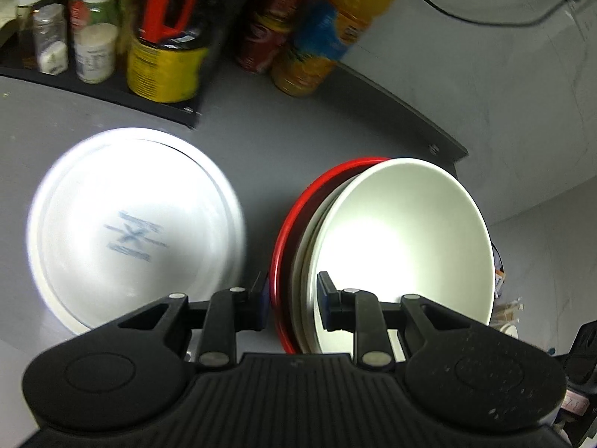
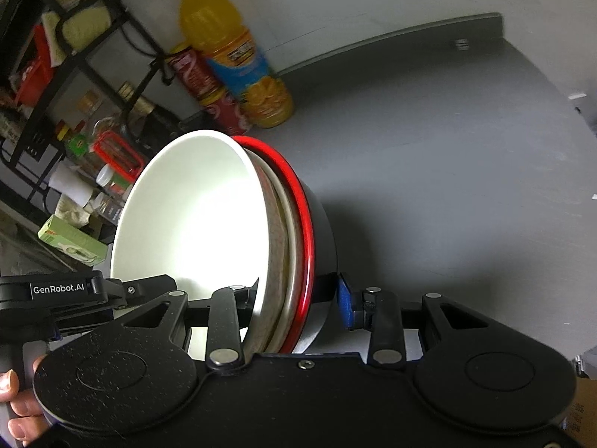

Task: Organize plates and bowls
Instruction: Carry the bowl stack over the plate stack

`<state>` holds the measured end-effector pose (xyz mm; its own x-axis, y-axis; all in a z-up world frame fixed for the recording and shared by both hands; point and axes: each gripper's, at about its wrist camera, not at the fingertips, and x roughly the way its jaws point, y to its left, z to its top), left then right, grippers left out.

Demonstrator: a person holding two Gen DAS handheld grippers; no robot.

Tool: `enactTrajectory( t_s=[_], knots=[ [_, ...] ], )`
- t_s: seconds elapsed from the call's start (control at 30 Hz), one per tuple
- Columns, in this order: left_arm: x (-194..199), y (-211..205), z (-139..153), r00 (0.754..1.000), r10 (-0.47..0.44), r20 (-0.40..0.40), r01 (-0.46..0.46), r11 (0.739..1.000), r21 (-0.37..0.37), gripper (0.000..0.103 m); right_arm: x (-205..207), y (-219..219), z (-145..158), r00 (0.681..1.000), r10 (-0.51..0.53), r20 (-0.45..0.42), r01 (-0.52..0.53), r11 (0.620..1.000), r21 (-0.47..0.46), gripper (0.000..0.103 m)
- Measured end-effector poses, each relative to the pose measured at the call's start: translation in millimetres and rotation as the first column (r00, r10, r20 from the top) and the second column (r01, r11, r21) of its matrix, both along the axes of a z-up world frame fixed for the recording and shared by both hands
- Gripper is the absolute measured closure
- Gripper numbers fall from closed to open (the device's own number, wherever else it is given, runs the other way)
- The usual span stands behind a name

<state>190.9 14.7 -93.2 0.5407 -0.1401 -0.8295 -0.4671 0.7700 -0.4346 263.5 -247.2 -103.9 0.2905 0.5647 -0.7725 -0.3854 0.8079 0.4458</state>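
Grey table w/ a grey wall behind, cluttered along the back edge.

Left wrist view: spice jars (image 1: 89, 30) and a yellow tin (image 1: 164, 67) on a black shelf at upper left, red cans (image 1: 265, 37) and a juice bottle (image 1: 332, 26) at the back. A white plate (image 1: 134, 227) lies flat on the table (image 1: 268, 142), just left of the claw line. The left gripper (image 1: 291, 298) is part closed over the near rim of a nested bowl stack (image 1: 395, 246): white bowl innermost, a beige one behind it, red-rimmed black bowl outermost. One finger sits outside the red rim, the other inside the white bowl. Looks like a clamp on the rims, tho I can't confirm firm contact. The stack looks tipped on edge, opening facing right, so prob lifted, not resting.

Right wrist view: same stack (image 2: 209, 239) fills the centre, opening facing left here, red rim (image 2: 298, 209) and black outer wall towards the right. The right gripper (image 2: 298, 298) straddles the near edge, one finger inside the white bowl, the blue pad (image 2: 345, 302) just beside the black wall; a thin gap may remain, can't tell if it bites. The left tool and a hand (image 2: 18, 407) show at lower left, so both claws meet the stack from opposite sides.

Key relation: the stack is between the two grippers, at both fingertips, plate to the left gripper's left. Bare table lies ahead-right of the right gripper, likely the spot to set it down.
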Motion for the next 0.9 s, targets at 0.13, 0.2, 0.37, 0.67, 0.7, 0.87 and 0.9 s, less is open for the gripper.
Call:
enactTrajectory(
  t_s=[0.13,0.2,0.37,0.67,0.7,0.87,0.9],
  knots=[
    [-8,29,-1,1.000,0.027,-0.003,-0.027,1.000,-0.004,0.079,-4,29,0,1.000,0.026,-0.007,-0.026,1.000,-0.003,0.069],
    [-12,44,-2,0.999,0.042,-0.006,-0.042,0.999,-0.005,0.079,-7,44,0,0.999,0.042,-0.010,-0.042,0.999,-0.006,0.069],
    [-22,75,-5,0.997,0.073,-0.015,-0.073,0.997,-0.003,0.079,-13,76,-2,0.997,0.069,-0.023,-0.070,0.998,-0.011,0.069],
    [-39,120,-13,0.993,0.116,-0.029,-0.116,0.993,-0.018,0.079,-22,123,-7,0.993,0.112,-0.038,-0.113,0.993,-0.032,0.069],
    [-40,125,-14,0.993,0.117,-0.032,-0.118,0.993,-0.020,0.079,-23,128,-8,0.993,0.114,-0.040,-0.115,0.993,-0.035,0.069],
    [-44,144,-20,0.992,0.115,-0.046,-0.116,0.993,-0.023,0.079,-27,144,-13,0.992,0.111,-0.056,-0.114,0.992,-0.046,0.069],
    [-44,147,-21,0.992,0.112,-0.049,-0.113,0.993,-0.022,0.079,-28,145,-14,0.992,0.110,-0.059,-0.113,0.992,-0.048,0.069]
  ],
)
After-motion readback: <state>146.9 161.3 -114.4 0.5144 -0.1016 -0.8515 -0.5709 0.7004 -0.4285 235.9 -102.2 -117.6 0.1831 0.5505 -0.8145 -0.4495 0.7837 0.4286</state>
